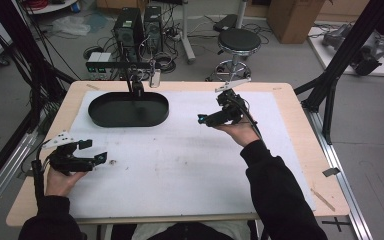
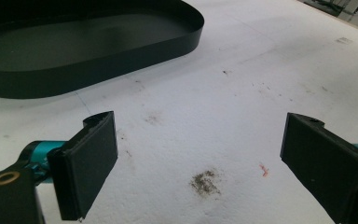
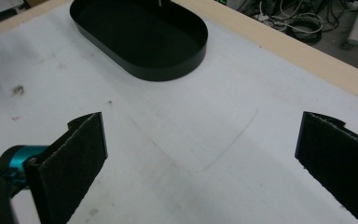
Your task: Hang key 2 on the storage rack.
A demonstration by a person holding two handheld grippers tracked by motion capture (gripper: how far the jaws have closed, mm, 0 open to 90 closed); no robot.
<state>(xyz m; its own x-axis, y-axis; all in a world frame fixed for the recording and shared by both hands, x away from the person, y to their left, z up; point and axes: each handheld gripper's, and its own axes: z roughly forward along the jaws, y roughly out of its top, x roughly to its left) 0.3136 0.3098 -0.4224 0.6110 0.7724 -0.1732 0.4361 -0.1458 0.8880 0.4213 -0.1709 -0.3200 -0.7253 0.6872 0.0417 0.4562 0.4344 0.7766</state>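
- Closest to me is my left tool [image 1: 93, 151], sitting low at the near-left corner of the counter [image 1: 290, 100]. Its jaws are spread wide apart with nothing between them, just bare white mat [image 1: 180, 165].
- In the left gripper view there's a small dark smudge [image 2: 205, 182] on the mat right between the jaws, plus a tiny red fleck [image 2: 264, 170] next to it. Nothing is touching either pad.
- A bit farther in, on the right side, my right tool [image 1: 203, 119] hovers over the mat, pointing left toward the middle. Jaws are also wide apart and holding nothing.
- The right gripper view shows a faint curved line [image 3: 233, 140] on the mat between its jaws, that's all.
- Past both tools is the black oval tray [image 1: 105, 120], lying flat on the far-left part of the mat. It's well apart from both tools. As far as I can see inside, it looks empty, though a camera mount [image 1: 138, 87] at the far edge stands over part of it.
- Behind the counter there's a round stool [image 1: 238, 41] on the floor, some computer towers [image 1: 139, 27] and a mess of cables.
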